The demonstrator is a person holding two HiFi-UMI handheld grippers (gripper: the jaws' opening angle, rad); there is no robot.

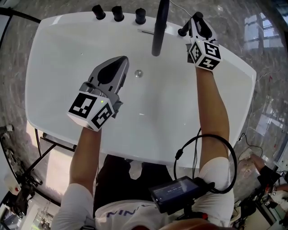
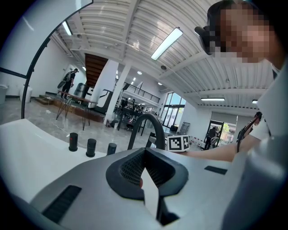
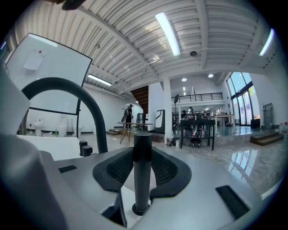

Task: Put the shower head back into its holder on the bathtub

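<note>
The black shower head stands upright on the white bathtub's rim, its foot in a round black socket. My right gripper is shut on its shaft, a ribbed pad against each side. From above, this gripper sits at the tub's far right corner, with a black end of the shower head beside it. My left gripper hovers over the basin left of the drain. Its jaws are shut with nothing between them.
A curved black spout reaches over the basin from the far rim, just left of my right gripper. Three black knobs stand left of it. Marble floor surrounds the tub, and a metal frame stands at its near left.
</note>
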